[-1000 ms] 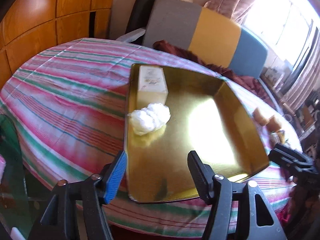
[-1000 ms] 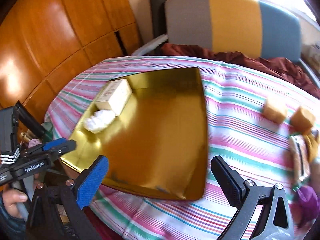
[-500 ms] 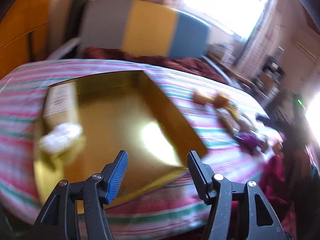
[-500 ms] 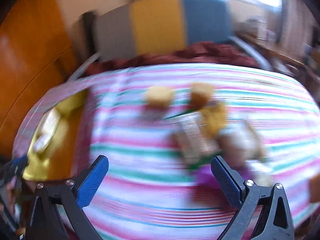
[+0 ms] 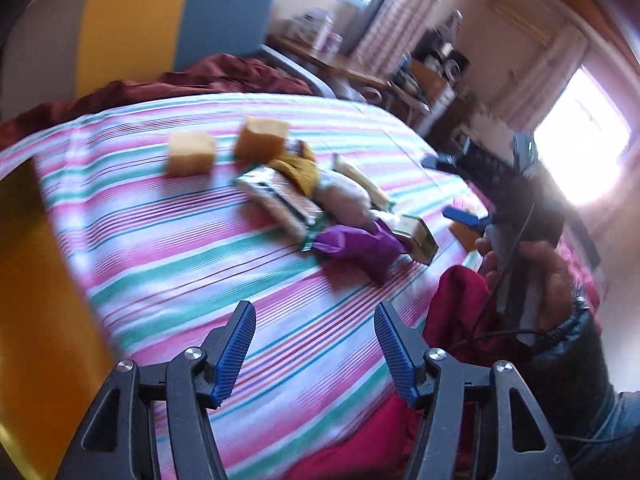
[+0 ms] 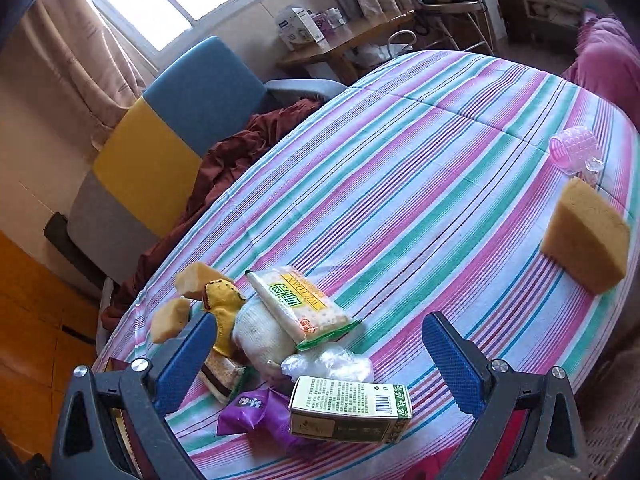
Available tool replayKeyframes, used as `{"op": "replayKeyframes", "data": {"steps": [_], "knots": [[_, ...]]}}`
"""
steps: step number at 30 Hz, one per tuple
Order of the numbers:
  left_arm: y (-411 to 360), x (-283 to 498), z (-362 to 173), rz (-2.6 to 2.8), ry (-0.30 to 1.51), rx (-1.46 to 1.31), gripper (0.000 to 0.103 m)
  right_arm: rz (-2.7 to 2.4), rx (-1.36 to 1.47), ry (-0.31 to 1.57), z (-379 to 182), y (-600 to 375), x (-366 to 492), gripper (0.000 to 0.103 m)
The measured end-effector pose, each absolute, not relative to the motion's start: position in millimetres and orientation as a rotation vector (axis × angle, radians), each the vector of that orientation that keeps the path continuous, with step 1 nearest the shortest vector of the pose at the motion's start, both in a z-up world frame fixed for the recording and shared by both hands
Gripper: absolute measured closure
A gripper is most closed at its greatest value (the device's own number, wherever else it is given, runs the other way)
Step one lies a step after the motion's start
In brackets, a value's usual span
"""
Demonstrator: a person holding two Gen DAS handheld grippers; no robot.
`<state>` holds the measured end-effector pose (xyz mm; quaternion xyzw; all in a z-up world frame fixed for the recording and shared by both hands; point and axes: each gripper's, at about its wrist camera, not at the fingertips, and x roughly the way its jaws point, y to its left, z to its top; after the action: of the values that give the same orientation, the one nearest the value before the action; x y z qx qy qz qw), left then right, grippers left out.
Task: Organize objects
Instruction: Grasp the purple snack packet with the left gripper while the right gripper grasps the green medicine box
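**A:** Where do we stand with the pile? In the right wrist view our right gripper (image 6: 316,350) hangs with its jaws wide apart and nothing between the pads, and the green-and-cream box (image 6: 352,410) lies just below and ahead of it on the striped tablecloth (image 6: 420,168).

**B:** Agreed, and that box is what we judge the next move turns on. Its long axis runs roughly across the gap between the jaws rather than along it, so as we are now we would be closing onto its ends. We would probably need to roll the wrist so the pads meet its long sides.

**A:** What crowds it?

**B:** The purple packet (image 6: 256,412) touches its left end, the clear plastic wad (image 6: 332,364) sits just behind it, and the cracker pack (image 6: 300,304) leans over the white knitted bundle (image 6: 260,340) further back. The big sponge (image 6: 584,236) and the pink roller (image 6: 572,152) are well apart to the right.

**A:** And our left gripper (image 5: 316,352)?

**B:** About half open and closing a little, with only tablecloth between the pads. From it the pile lies ahead and to the right, with the box (image 5: 416,236) at the far end, so the right hand (image 5: 528,264) is clearly nearer. The two small sponge cubes (image 5: 190,154) sit nearer the left. That view is smeared, so we may be misjudging the gaps.

**A:** And the gold tray (image 5: 28,300)?

**B:** At the left edge of the left view, well apart from the pile.
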<state>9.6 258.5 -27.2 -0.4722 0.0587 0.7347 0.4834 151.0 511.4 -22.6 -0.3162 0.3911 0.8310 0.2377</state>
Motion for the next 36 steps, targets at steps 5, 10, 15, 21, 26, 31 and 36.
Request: {"op": "replayKeyframes", "data": {"steps": [5,10,15,21,26,31,36], "knots": [[310.9,25.6,-27.8,1.787,0.333,-1.027,0.042,2.313,-0.905,1.086,-27.0,503.5,143.9,0.000],[360.3,34.3,-30.9,1.757,0.522,-0.882,0.042,2.323,-0.917,1.114,-29.7,506.5,144.6,0.000],[395.4,31.8,-55.5,1.691,0.673,-0.857,0.042,2.311,-0.925,1.154,-34.5,511.7,144.8,0.000],[408.4,24.8,-77.2,1.611,0.663,-0.901,0.053,2.298,-0.944,1.169,-39.3,515.0,142.9,0.000],[376.2,34.5,-77.9,1.576,0.633,-0.904,0.069,2.291,-0.959,1.182,-41.8,515.3,141.4,0.000],[328.7,46.6,-90.4,1.582,0.572,-0.979,0.073,2.284,-0.969,1.167,-41.9,514.8,141.2,0.000],[308.4,41.8,-83.7,1.640,0.491,-1.012,0.063,2.269,-0.970,1.156,-42.3,515.7,142.6,0.000]]}}
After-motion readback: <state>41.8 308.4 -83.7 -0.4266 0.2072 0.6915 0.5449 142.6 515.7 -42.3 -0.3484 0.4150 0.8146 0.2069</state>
